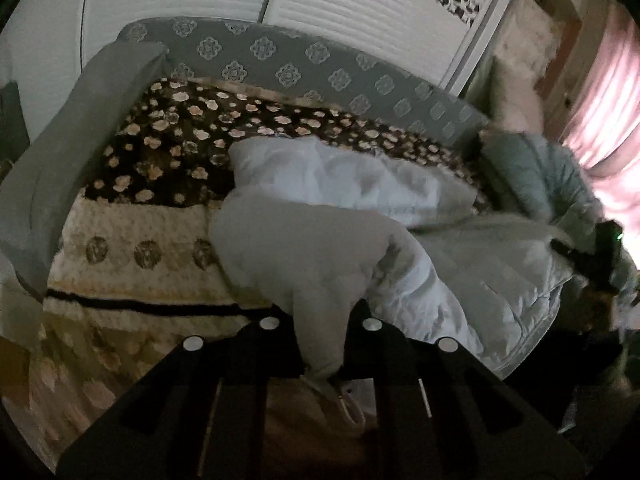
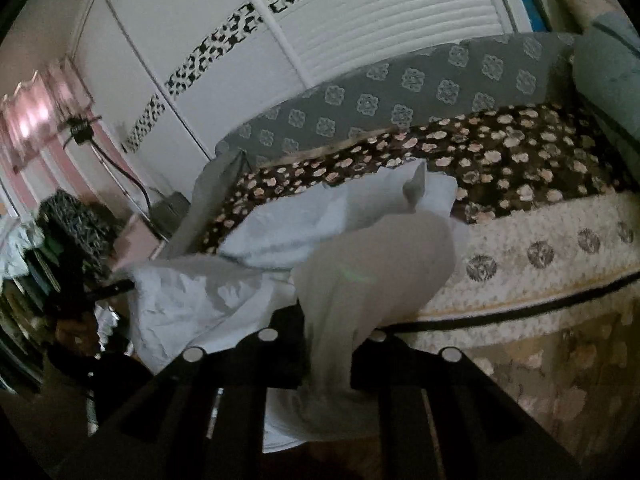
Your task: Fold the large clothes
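Observation:
A white padded jacket [image 1: 344,184] lies crumpled on the bed, partly lifted off it. In the left wrist view a fold of it hangs pinched between the black fingers of my left gripper [image 1: 320,340], which is shut on it. In the right wrist view another fold of the jacket [image 2: 280,220] rises in a hump and runs down between the fingers of my right gripper [image 2: 328,344], also shut on the cloth. The right gripper [image 1: 600,256] shows as a dark blurred shape at the jacket's far right edge in the left wrist view.
A brown and cream floral blanket [image 1: 160,152] covers the bed, backed by a grey patterned cushion [image 1: 288,64]. White slatted wardrobe doors [image 2: 360,40] stand behind. A grey-green garment [image 1: 532,176] lies at the bed's end, by a pink curtain [image 1: 608,120]. Dark clutter [image 2: 72,220] sits beside the bed.

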Action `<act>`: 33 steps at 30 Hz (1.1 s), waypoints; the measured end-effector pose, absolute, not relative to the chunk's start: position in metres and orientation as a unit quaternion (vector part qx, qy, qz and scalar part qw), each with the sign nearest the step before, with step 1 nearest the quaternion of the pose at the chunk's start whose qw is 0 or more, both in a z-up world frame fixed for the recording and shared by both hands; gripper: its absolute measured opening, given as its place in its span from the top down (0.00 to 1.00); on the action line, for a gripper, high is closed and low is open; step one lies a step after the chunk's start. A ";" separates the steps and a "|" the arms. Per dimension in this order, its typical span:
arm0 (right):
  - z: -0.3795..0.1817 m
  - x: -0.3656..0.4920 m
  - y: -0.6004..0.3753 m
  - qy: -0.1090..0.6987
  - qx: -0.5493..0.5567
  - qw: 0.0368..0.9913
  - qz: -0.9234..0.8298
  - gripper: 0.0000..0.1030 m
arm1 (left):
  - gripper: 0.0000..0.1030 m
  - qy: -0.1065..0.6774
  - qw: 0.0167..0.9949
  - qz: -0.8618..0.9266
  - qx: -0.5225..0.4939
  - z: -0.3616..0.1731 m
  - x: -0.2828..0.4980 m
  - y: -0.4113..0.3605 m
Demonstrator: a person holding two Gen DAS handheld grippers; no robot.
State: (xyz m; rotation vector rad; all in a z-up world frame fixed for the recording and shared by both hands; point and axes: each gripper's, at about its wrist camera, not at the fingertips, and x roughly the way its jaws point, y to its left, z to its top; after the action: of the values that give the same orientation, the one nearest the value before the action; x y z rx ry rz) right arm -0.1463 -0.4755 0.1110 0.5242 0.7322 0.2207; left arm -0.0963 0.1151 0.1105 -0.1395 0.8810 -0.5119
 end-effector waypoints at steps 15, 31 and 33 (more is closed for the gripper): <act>0.055 0.026 -0.562 0.302 0.479 0.821 0.081 0.88 | 0.84 0.401 0.859 -0.174 -0.265 0.101 0.076 0.084; -0.029 0.126 -0.584 0.339 0.500 0.793 0.075 0.73 | 0.06 0.355 0.901 -0.003 -0.249 0.010 0.170 0.092; -0.028 0.120 -0.593 0.302 0.555 0.769 0.099 0.54 | 0.06 0.335 0.908 0.006 -0.252 0.023 0.161 0.099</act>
State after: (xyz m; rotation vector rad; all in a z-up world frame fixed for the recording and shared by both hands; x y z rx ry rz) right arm 0.1197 -0.5928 -0.0282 1.2051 0.6553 0.2156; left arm 0.1612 0.0992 0.0232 -0.5202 0.6919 0.0127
